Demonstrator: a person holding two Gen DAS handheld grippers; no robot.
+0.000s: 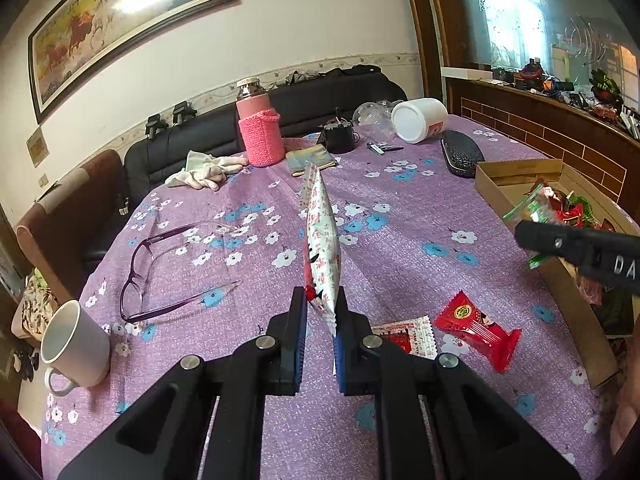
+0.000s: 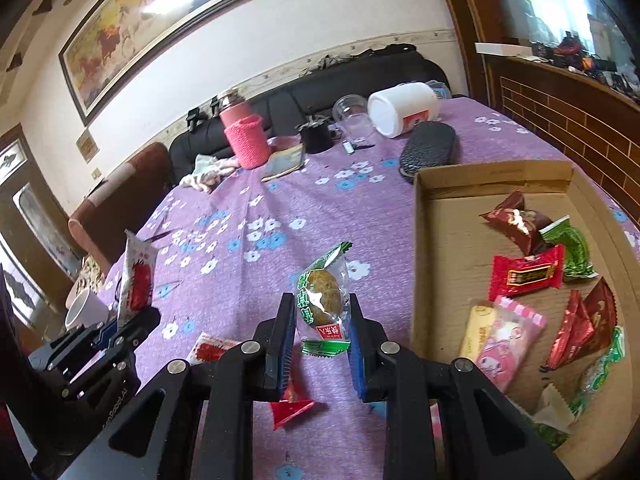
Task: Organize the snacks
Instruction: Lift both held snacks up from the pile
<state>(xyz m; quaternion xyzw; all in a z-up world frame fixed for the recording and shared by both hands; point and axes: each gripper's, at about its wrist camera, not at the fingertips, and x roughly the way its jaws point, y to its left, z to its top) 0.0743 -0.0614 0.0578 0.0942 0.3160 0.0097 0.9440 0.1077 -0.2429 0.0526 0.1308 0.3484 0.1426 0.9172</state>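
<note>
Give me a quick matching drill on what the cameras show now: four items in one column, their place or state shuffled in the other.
Items:
1. white and red packet
2. green-wrapped snack
3. purple glasses
4. white jar

Places or states:
A. lying on its side at the far end of the table
B. held in the left claw
C. unfolded on the tablecloth, near the mug
D. held in the right claw

Pairs: 1-B, 2-D, 3-C, 4-A
</note>
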